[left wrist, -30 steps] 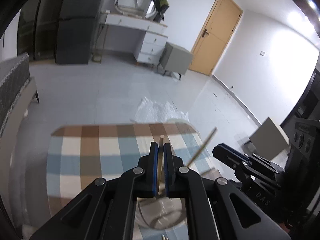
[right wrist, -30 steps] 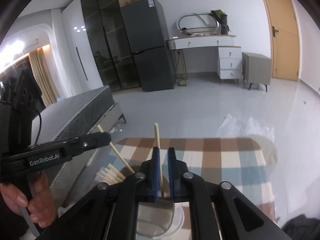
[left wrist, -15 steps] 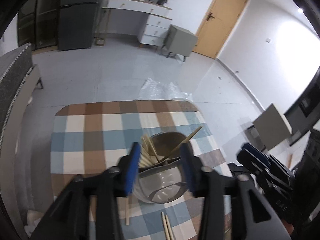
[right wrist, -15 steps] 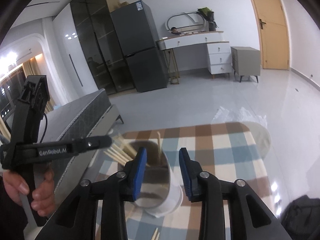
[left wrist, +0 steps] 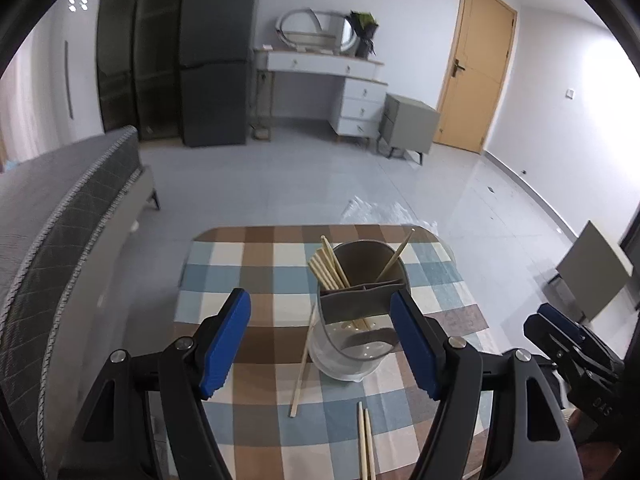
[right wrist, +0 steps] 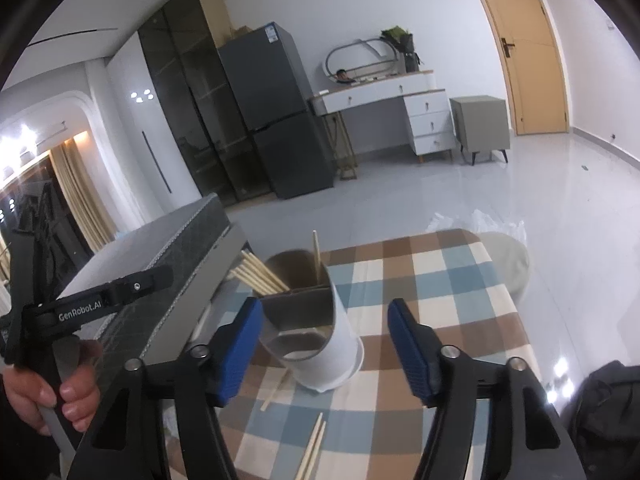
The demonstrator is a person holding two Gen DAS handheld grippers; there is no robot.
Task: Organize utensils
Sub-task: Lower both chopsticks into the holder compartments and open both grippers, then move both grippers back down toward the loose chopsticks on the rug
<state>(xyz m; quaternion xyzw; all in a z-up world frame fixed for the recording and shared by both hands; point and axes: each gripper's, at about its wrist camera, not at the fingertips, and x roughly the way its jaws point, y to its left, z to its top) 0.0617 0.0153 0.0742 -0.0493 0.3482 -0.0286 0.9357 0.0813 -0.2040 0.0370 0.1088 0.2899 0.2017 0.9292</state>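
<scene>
Blue-padded fingers of the left gripper (left wrist: 322, 346) and the right gripper (right wrist: 325, 346) stand apart and are widening, with nothing pressed between either pair. Just beyond them, on the checked cloth of the desk (left wrist: 224, 276), two loose chopsticks (left wrist: 366, 444) lie side by side near the front edge, and a single chopstick (left wrist: 302, 368) lies slanted against the foot of the utensil holder (left wrist: 356, 320). That grey and white holder stands upright toward the desk's far right, a bundle of chopsticks (left wrist: 328, 266) leaning in its left compartment and one lone stick (left wrist: 394, 258) leaning right. A hand (right wrist: 48, 392) grips the left tool's handle.
</scene>
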